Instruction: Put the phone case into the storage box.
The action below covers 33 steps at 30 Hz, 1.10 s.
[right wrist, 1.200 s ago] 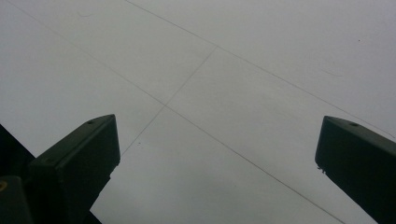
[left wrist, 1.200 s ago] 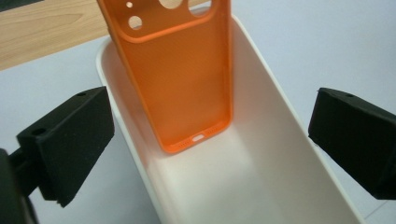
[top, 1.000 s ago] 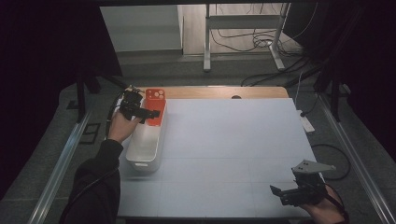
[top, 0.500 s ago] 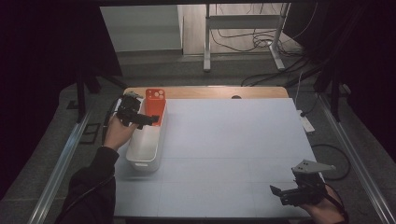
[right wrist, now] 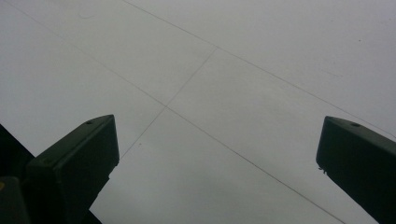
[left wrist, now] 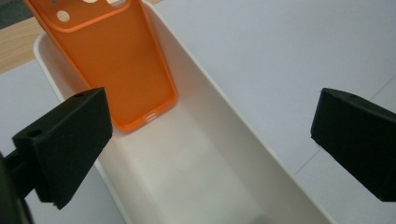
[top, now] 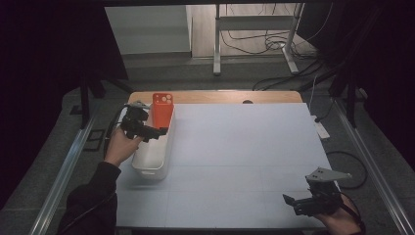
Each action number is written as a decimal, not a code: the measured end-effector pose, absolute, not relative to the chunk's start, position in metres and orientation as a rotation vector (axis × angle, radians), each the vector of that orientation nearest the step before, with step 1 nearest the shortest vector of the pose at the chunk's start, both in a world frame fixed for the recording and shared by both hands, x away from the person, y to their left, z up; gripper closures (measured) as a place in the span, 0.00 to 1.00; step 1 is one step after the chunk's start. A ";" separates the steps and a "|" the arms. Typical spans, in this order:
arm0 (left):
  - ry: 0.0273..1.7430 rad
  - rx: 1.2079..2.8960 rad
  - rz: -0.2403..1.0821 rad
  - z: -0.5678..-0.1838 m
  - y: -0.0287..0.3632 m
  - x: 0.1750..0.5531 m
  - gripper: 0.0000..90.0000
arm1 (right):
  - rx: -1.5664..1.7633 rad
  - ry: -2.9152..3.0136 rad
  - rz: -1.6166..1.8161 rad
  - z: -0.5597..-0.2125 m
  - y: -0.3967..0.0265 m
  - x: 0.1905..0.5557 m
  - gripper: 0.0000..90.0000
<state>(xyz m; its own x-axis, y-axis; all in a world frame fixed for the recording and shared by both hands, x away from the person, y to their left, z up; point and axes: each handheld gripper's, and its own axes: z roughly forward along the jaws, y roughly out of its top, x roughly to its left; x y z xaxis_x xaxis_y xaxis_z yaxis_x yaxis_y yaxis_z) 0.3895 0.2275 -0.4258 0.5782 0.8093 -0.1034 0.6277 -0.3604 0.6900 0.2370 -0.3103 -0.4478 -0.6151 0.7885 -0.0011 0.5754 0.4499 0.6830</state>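
— What did the surface and the room look like from where you sat?

— I saw a bench (top: 244, 147) topped with a pale, matte sheet ruled by thin lines, a strip of bare wood along its far edge. Round it the room was dark, with grey floor, metal rails down both sides and loose cables by a stand at the back.

— And going left to right?

— At the left my left tongs (top: 157, 132) hovered over a long white bin (top: 151, 164), jaws spread wide and holding nothing. The bin was smooth, glossy plastic with rounded corners. An orange phone case (left wrist: 116, 70), soft-looking and matte, with camera holes at its top, leaned upright in the bin's far end, its lower edge on the bin floor. The middle of the bench was plain sheet. At the near right corner my right tongs (top: 291, 204) hung just above the sheet, jaws also wide apart and empty.

— Anything you couldn't make out?

— The case's top was cut off in the left gripper view, and the bin's near end ran out of frame.
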 end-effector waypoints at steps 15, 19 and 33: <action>1.093 2.064 0.305 -0.429 0.223 0.360 0.00 | 1.165 2.387 0.940 -0.448 -0.310 0.237 0.00; 1.067 2.082 0.318 -0.428 0.219 0.350 0.00 | 1.165 2.388 0.940 -0.448 -0.310 0.237 0.00; 1.038 2.103 0.358 -0.435 0.213 0.324 0.00 | 1.164 2.387 0.939 -0.448 -0.310 0.237 0.00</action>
